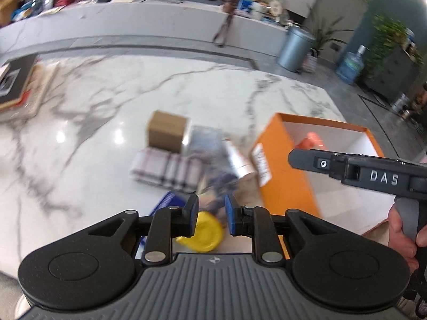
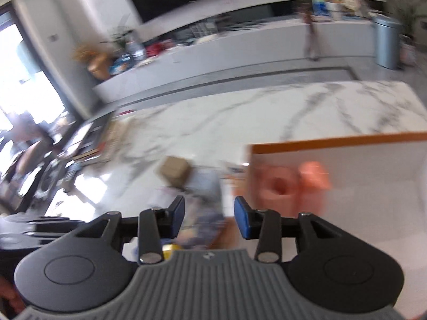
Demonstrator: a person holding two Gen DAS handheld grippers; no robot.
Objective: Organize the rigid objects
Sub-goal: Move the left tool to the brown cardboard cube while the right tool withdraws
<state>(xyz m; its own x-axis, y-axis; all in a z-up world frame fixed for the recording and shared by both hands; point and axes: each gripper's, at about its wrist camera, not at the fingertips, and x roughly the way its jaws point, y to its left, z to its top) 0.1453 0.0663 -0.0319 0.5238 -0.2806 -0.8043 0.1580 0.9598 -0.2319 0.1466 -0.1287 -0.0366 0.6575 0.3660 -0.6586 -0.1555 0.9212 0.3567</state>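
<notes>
Marble table point(image 1: 106, 101): bare and roomy beyond the orange box point(image 1: 283, 184).
Clutter point(image 1: 186, 157): just left of the box's edge.
Left gripper point(image 1: 212, 217): narrow gap, empty.
Right gripper point(image 2: 209, 218): spread, empty, at the box's rim.

White marble table point(image 1: 112, 101) with grey veining. Orange box point(image 1: 283, 186), white inside, holding blurred salmon-pink items point(image 2: 293, 181). Plain brown cardboard carton point(image 1: 166, 130). Cloth point(image 1: 166, 172) in white with a dark plaid check. Yellow round lid point(image 1: 206, 230). Blue packet point(image 1: 170, 202) at the near edge. Silver-grey bin point(image 1: 293, 48) on the floor; blue water bottle point(image 1: 351, 66) beside it. Black grippers with blue pads point(image 1: 230, 218), grey ribbed bodies; white lettering "DAS" on the black right gripper point(image 1: 304, 157).
</notes>
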